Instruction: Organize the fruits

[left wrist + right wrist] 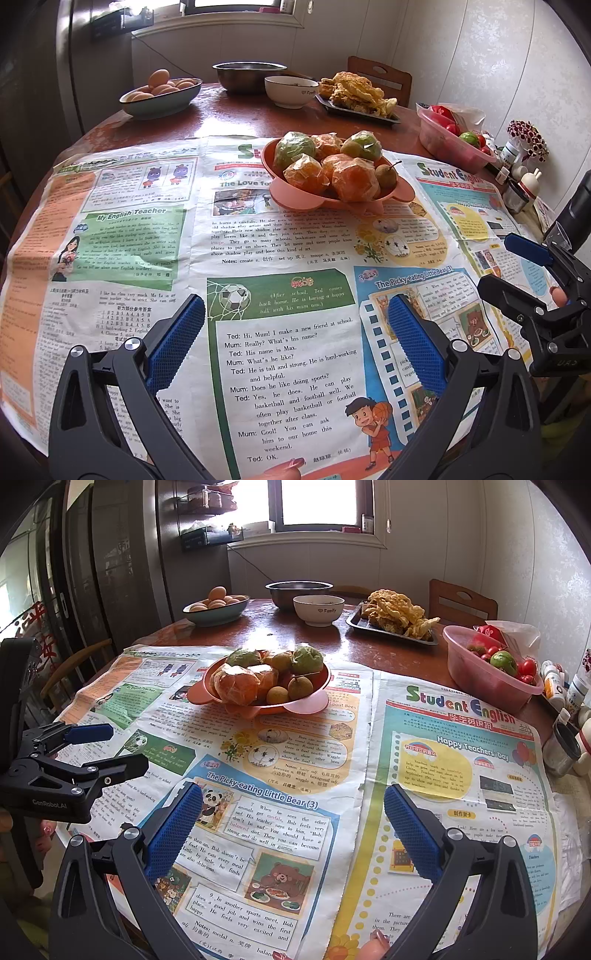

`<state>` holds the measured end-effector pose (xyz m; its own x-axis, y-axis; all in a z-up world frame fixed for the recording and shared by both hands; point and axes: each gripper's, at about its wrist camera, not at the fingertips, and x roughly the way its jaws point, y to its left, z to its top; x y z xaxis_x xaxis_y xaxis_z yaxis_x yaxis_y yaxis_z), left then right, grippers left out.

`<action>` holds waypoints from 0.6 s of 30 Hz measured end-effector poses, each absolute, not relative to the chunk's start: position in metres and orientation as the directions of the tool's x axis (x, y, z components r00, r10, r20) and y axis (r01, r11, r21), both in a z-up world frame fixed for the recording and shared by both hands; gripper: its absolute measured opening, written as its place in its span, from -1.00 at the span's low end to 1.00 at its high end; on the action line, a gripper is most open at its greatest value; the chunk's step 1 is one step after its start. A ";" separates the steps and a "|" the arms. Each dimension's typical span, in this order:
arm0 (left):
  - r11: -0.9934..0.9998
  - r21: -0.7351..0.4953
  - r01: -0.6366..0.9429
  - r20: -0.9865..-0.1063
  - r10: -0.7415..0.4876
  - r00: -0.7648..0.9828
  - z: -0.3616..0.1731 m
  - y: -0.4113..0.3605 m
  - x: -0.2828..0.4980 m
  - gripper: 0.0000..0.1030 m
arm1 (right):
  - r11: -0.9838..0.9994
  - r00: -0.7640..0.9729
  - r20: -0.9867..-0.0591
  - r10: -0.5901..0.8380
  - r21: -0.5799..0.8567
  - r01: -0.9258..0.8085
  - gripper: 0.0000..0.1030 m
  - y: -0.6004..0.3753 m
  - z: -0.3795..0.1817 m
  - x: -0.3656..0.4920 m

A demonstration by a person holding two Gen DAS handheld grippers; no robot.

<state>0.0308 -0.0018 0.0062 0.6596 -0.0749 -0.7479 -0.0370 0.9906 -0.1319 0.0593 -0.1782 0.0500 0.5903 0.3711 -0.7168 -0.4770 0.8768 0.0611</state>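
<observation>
The left tool [295,325] is held released over the newspapers [288,369], its blue pads wide apart with nothing between them. The right tool [293,812] is held released in the same way, also empty. In the left wrist view the right tool is seen at 3 o'clock; in the right wrist view the left tool is seen at 9 o'clock. The pink fruit bowl [295,194] is placed on the newspapers at 12 o'clock from both tools, well apart from them. In it, wrapped oranges [354,179], green fruits [293,147] and small brown fruits [300,687] are piled. Behind it, a bowl of eggs [216,613] is seen on the table [236,114].
</observation>
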 end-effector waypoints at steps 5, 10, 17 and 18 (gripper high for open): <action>0.990 -0.135 -0.036 -0.746 -0.077 0.662 0.007 -0.001 0.030 0.81 | 0.877 0.590 -0.717 0.371 0.061 -0.477 0.91 -0.178 0.050 0.060; 0.991 -0.129 -0.036 -0.745 -0.073 0.663 0.007 -0.002 0.030 0.81 | 0.878 0.592 -0.716 0.370 0.061 -0.475 0.91 -0.179 0.050 0.060; 0.991 -0.130 -0.033 -0.744 -0.075 0.664 0.007 -0.002 0.030 0.81 | 0.878 0.591 -0.717 0.369 0.060 -0.475 0.91 -0.180 0.050 0.061; 0.991 -0.131 -0.033 -0.744 -0.076 0.664 0.006 -0.002 0.030 0.81 | 0.877 0.590 -0.717 0.370 0.061 -0.476 0.91 -0.179 0.050 0.061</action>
<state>0.0300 -0.0023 0.0064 0.6637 -0.0757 -0.7442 -0.0333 0.9909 -0.1305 0.0607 -0.1795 0.0504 0.5900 0.3705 -0.7174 -0.4762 0.8772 0.0613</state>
